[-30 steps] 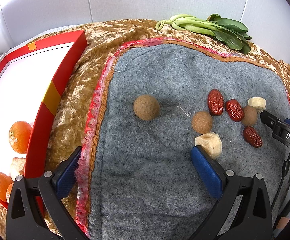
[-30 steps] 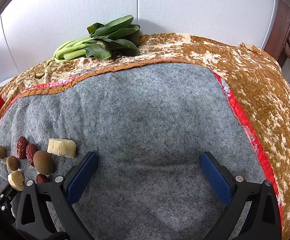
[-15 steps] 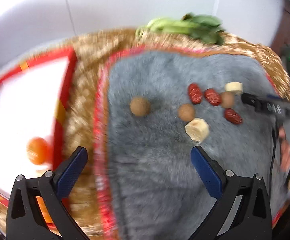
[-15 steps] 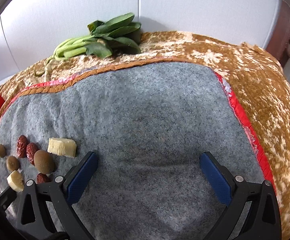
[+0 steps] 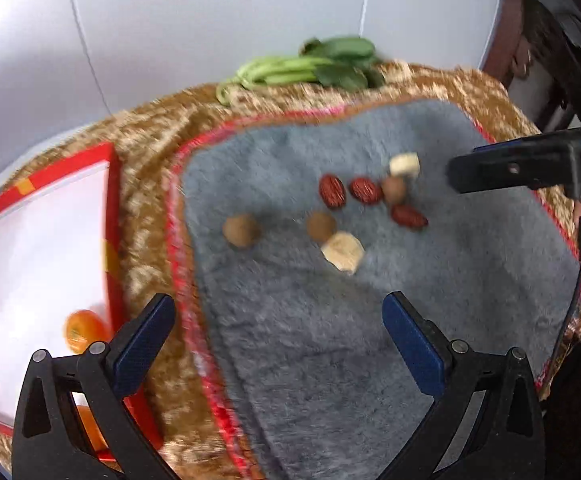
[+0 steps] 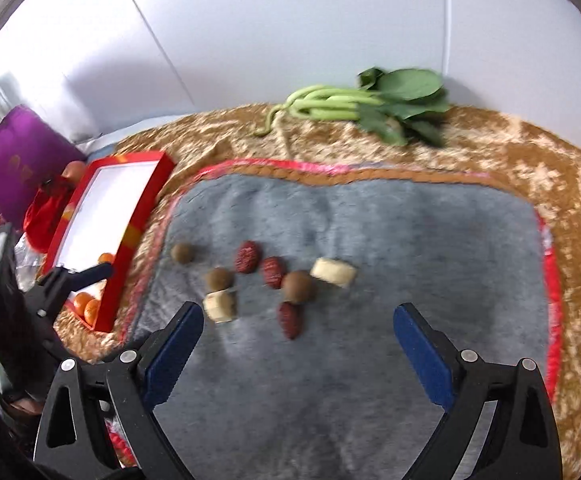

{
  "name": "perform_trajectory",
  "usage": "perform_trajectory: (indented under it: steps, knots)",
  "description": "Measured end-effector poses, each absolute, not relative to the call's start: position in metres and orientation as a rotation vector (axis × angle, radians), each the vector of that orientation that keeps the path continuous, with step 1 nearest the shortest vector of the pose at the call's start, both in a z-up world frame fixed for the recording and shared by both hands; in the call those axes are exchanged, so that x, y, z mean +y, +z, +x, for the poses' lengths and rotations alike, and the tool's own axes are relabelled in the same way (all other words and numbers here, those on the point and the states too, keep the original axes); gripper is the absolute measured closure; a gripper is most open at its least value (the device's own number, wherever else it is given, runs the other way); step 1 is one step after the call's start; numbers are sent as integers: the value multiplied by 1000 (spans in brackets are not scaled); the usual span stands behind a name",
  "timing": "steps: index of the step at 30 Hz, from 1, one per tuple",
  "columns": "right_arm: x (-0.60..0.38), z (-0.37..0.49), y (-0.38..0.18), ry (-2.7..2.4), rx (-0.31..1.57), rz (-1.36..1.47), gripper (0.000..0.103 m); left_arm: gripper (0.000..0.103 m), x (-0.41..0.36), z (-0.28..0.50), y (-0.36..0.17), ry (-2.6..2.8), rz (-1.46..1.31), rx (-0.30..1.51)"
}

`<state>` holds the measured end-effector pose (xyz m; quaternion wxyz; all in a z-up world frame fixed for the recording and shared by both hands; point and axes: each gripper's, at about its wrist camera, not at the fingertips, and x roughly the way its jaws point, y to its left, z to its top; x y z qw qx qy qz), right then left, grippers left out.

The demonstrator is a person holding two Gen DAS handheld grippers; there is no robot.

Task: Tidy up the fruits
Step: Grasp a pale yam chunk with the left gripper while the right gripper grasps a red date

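The worktop is covered by a gold-brown cloth [image 6: 510, 148], and on it lies a grey felt mat [image 6: 370, 360] with a red edge. At the left side of the mat stands a red box [image 6: 130, 232] with a white inside, and a few oranges [image 6: 86, 306] are already in it. A bunch of green vegetable [image 6: 370, 104] lies at the far edge, well apart from the fruits.

The fruits to organize are in a loose group on the mat: two pale banana pieces [image 6: 333, 272], three round brown fruits [image 6: 298, 286] and three red dates [image 6: 247, 257].

The right hand-held gripper [image 6: 298, 340] is above the mat near this group; its jaws have just been closing a little, but they are spread wide with nothing between them. The left hand-held gripper [image 5: 278, 336] is also spread and empty, between the box and the fruits.

I judge that the step in hand is to choose the next fruit. The next move calls for lowering one gripper over a single piece, probably the nearest date or banana piece, without pushing its neighbours, which lie close together.
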<state>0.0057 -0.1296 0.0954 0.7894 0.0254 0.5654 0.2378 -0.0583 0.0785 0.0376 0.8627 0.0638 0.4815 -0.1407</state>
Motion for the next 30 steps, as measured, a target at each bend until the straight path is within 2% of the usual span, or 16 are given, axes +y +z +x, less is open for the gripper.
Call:
perform_trajectory:
  steps: [4, 6, 8, 9, 11, 13, 19, 28, 30]
  knots:
    - [-131, 17, 63, 529, 1389, 221, 32, 0, 74, -56, 39, -312, 86, 1034]
    - [-132, 20, 54, 516, 1422, 261, 38, 1, 73, -54, 41, -317, 51, 1035]
    - [-128, 20, 50, 502, 1420, 244, 51, 8, 73, -54, 40, -324, 23, 1039]
    - [-127, 22, 48, 503, 1424, 245, 53, 9, 71, -53, 38, -332, 12, 1050]
    - [-124, 22, 45, 492, 1427, 251, 65, 19, 66, -52, 33, -355, 0, 1080]
    - [-122, 22, 43, 485, 1429, 223, 67, 24, 63, -51, 30, -373, -13, 1091]
    - [-106, 23, 30, 447, 1434, 114, 86, 29, 57, -49, 29, -410, -58, 1098]
    - [-139, 16, 61, 476, 1370, 207, 86, 30, 53, -38, 26, -394, -175, 1096]
    - [-155, 16, 75, 463, 1336, 250, 86, 36, 49, -36, 25, -378, -186, 1092]
